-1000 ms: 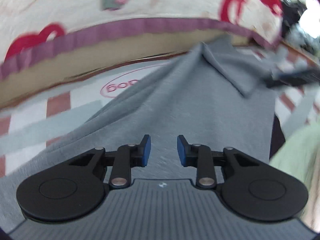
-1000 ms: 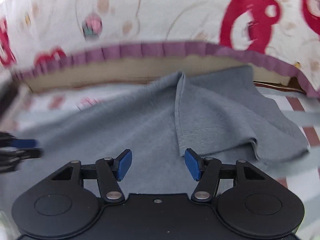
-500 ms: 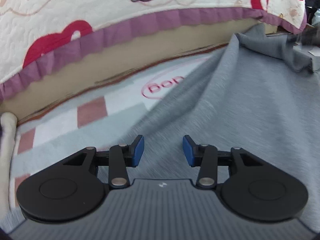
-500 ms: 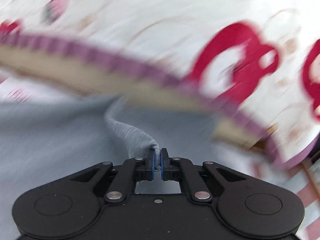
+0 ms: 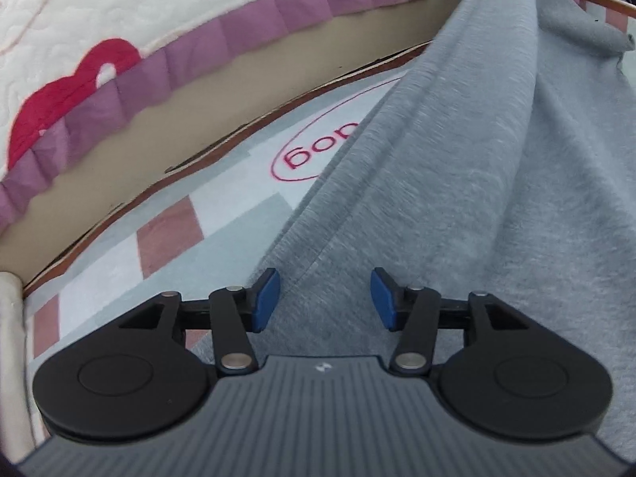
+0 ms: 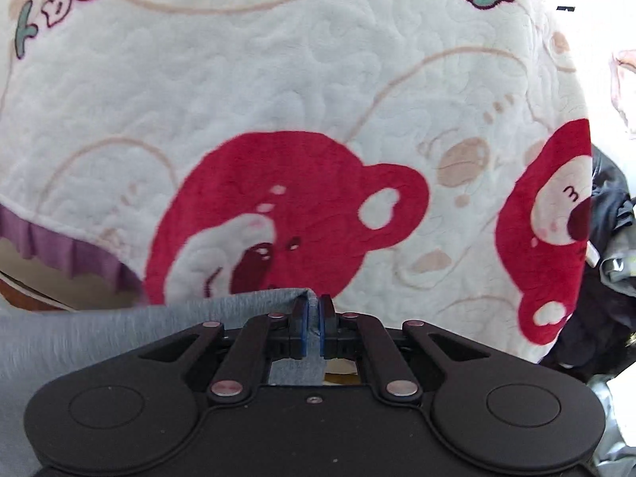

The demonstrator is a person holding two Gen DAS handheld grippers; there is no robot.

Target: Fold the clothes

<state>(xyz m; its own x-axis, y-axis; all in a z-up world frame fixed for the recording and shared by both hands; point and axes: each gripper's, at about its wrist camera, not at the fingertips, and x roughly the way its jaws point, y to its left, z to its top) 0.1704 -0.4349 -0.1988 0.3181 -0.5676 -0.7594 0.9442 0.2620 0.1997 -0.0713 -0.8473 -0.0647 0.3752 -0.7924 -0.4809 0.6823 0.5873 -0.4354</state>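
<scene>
1. The grey garment [image 5: 457, 206] is seen stretched over the patterned mat [image 5: 222, 218] on the floor, beside a bed covered by a cream quilt with red bears [image 6: 302, 119] and a purple frill [image 5: 246, 31].

2. The right gripper [image 6: 313, 328] is clenched on a pinch of the garment's edge [image 6: 238, 302]; a strip of grey cloth is visible between the closed blue pads and hangs behind them. The cloth trails away to the lower left of that view.

3. The left gripper [image 5: 324, 302] is released, its blue pads held well apart. The garment's hemmed edge [image 5: 318, 230] is seen running into the gap between the pads, nearer the left pad; whether the pads touch the cloth cannot be told.

4. In the left wrist view the garment rises from the gripper toward the upper right, where it is drawn up into a ridge against the bed. Its long axis is judged to run along that line, from the left gripper's end to the lifted end; that the lifted end is the one held by the right gripper is likely but cannot be confirmed.

5. The relation that matters is judged to be this: the free near edge lies directly ahead of the left gripper, between its pads, so the left hand is the nearer one to it.

6. How far the folding has gone cannot be settled: no finished fold is shown.
</scene>
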